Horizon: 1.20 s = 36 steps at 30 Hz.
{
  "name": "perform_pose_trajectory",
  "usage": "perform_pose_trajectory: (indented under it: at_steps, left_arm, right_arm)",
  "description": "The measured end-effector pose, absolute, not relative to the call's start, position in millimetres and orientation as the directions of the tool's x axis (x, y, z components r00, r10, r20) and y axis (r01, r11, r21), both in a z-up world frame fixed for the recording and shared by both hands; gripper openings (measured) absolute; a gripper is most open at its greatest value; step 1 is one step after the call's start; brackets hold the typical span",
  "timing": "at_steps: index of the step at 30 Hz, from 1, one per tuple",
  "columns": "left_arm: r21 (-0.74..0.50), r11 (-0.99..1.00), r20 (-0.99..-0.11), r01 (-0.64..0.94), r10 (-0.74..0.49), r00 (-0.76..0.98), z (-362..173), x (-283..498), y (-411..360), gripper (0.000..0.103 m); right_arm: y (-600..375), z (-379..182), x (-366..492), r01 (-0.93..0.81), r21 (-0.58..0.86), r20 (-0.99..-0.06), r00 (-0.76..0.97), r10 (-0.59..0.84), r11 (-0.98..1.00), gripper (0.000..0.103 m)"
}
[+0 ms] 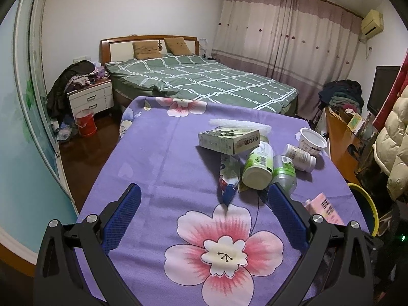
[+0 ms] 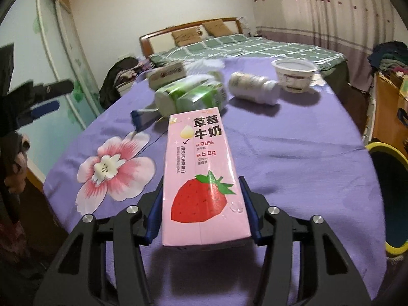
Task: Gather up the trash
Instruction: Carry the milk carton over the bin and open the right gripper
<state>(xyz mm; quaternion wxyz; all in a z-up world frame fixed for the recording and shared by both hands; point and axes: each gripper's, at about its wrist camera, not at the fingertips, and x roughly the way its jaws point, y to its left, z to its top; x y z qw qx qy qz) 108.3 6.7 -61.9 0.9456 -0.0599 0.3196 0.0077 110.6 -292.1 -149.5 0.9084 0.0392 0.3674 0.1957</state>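
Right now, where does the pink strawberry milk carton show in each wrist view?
Left wrist: pink carton at lower right, partly hidden behind the left gripper's right finger.
Right wrist: the carton fills the centre foreground, between the right gripper pads, which touch its sides.
Shared landmark: white cup standing at the table's far right.

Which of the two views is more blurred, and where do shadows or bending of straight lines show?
Left wrist view: sharp; the wardrobe door bows from the fisheye lens. Right wrist view: the green bottles and white bottle look smeared, while the pink milk carton between the right gripper fingers stays readable and casts a dark shadow on the purple cloth.
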Motion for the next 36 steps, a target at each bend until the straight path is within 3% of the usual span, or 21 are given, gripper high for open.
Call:
perform_pose_trajectory:
  at_steps: [16,24,30,36]
  left_arm:
    - [-0.095,0.995,-0.638,-0.009,-0.054,0.768,-77,118,-16,0.098]
    - [-0.084,0.996,-0.658,0.018,-0.069,0.750,-85,123,-29,0.098]
    - [-0.076,0.996,-0.667,0.042,-0.082,0.740,-89,128,-38,0.098]
    - [-0.078,0.994,-0.679,0.071,-0.105,0.727,-96,134,-46,0.098]
  right_arm:
    - [-429,-146,123,0.094,0.245,-0.650,0.755,0.092,0.965,0.051]
    - [-501,-164,130,0.319,0.225,-0.695,0.715,-0.078,0.921,0.052]
    - [-526,-177,131,0.396,0.220,-0.710,0.692,-0.132,0.891,0.061]
    - [-519,-179,132,0.389,0.218,-0.712,0.691,-0.127,0.895,0.062]
